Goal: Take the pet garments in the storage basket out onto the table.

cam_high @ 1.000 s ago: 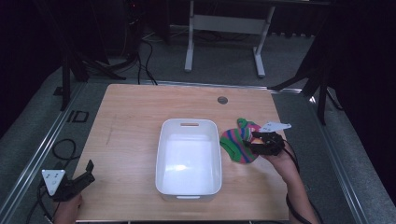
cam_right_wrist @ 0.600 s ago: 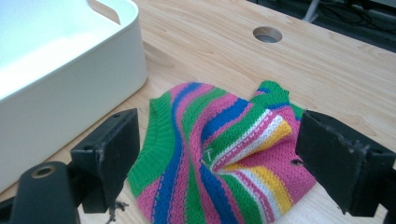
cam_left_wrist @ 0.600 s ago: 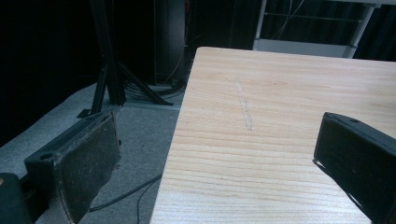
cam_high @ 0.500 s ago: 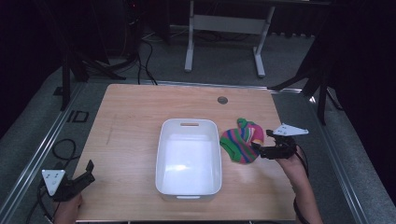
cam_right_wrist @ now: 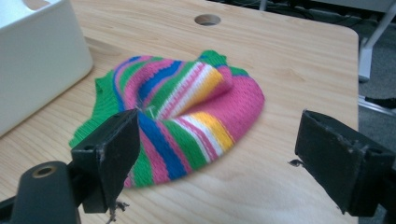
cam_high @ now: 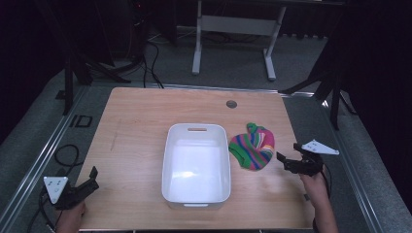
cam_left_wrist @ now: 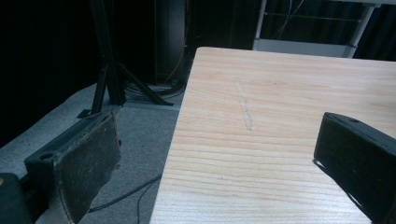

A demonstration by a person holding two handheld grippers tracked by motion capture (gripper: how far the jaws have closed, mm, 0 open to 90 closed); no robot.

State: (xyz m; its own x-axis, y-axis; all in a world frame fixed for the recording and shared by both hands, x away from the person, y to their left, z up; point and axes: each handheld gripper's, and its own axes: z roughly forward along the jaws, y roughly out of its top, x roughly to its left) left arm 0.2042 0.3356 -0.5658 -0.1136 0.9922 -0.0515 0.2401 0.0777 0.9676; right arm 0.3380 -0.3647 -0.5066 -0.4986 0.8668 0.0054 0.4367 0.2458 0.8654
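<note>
Change: since the earlier frame my right gripper (cam_high: pixel 287 162) has drawn back from the striped knitted cap of pink, green, blue, yellow and white wool (cam_high: pixel 252 148) toward the right edge of the surface; its jaws have just been opening, and nothing is between them now.
Right jaws: spread wide and empty; in the right gripper view the cap (cam_right_wrist: pixel 180 116) lies just in front of them, apart from both pads.
Cap: it lies crumpled on the light wooden surface (cam_high: pixel 141 126), just beside the right wall of the white rectangular plastic bin (cam_high: pixel 197 167), and I cannot tell whether it touches that wall. It is outside the bin, not inside.
Why so: I judge that the cap was let go here on purpose, close to the bin, and that the wide jaws let the gripper leave without dragging the wool.
Left gripper: my left gripper (cam_high: pixel 86 182) waits at the near left corner of the surface, well apart from the bin and the cap, so it does not disturb the work.
Left jaws: spread, with only bare wood (cam_left_wrist: pixel 280 116) between them.
Bin: it looks empty, with its handle slot on the far wall.
</note>
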